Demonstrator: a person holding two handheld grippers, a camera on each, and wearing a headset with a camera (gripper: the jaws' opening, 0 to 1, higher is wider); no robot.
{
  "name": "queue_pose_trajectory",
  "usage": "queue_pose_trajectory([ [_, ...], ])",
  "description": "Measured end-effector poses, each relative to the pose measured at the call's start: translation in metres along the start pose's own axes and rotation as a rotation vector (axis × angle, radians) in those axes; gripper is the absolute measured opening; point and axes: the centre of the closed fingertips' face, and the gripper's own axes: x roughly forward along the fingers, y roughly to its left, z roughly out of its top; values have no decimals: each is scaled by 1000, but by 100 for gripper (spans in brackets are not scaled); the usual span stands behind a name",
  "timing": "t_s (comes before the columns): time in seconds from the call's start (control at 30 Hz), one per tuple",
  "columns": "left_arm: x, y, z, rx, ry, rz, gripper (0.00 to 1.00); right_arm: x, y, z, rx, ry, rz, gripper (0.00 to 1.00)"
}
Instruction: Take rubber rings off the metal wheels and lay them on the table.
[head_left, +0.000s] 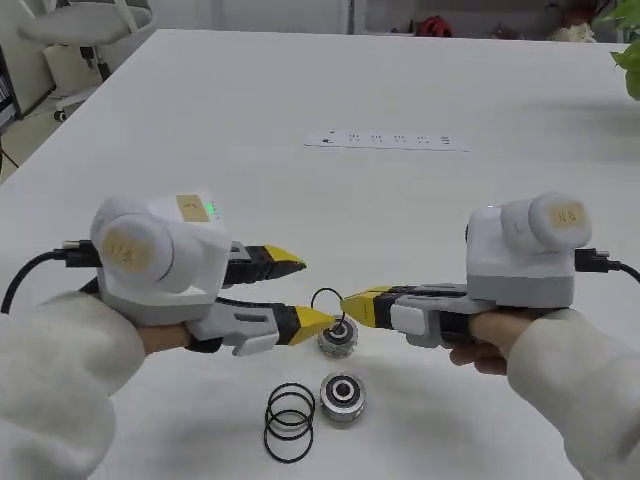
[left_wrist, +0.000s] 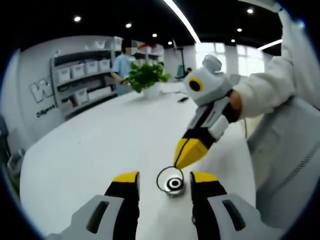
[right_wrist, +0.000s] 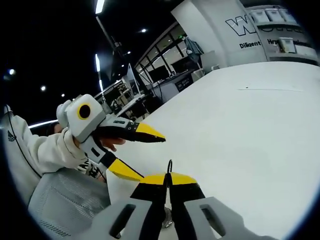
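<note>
A small metal wheel (head_left: 337, 340) stands on the white table (head_left: 420, 200), and in the left gripper view the wheel (left_wrist: 174, 185) sits between my left gripper's yellow-tipped jaws. The left gripper (head_left: 305, 292) (left_wrist: 165, 178) is open around it, its lower jaw close beside the wheel. My right gripper (head_left: 352, 300) (right_wrist: 169, 180) comes in from the right, shut on a thin black rubber ring (head_left: 327, 297) (left_wrist: 161, 176) held just above that wheel. A second wheel (head_left: 343, 396) lies nearer me. Loose rubber rings (head_left: 290, 412) lie overlapped beside it.
A white power strip (head_left: 386, 140) lies flat across the middle of the table. A potted plant (left_wrist: 146, 75) stands at the far right corner, and a chair (head_left: 85, 25) is off the far left edge. A person stands by shelves in the background.
</note>
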Motion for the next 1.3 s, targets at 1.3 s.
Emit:
queue_pose_trajectory([
  [1.3, -52, -23, -20, -54, 32, 23, 61, 18, 58, -79, -46, 376, 190, 0],
])
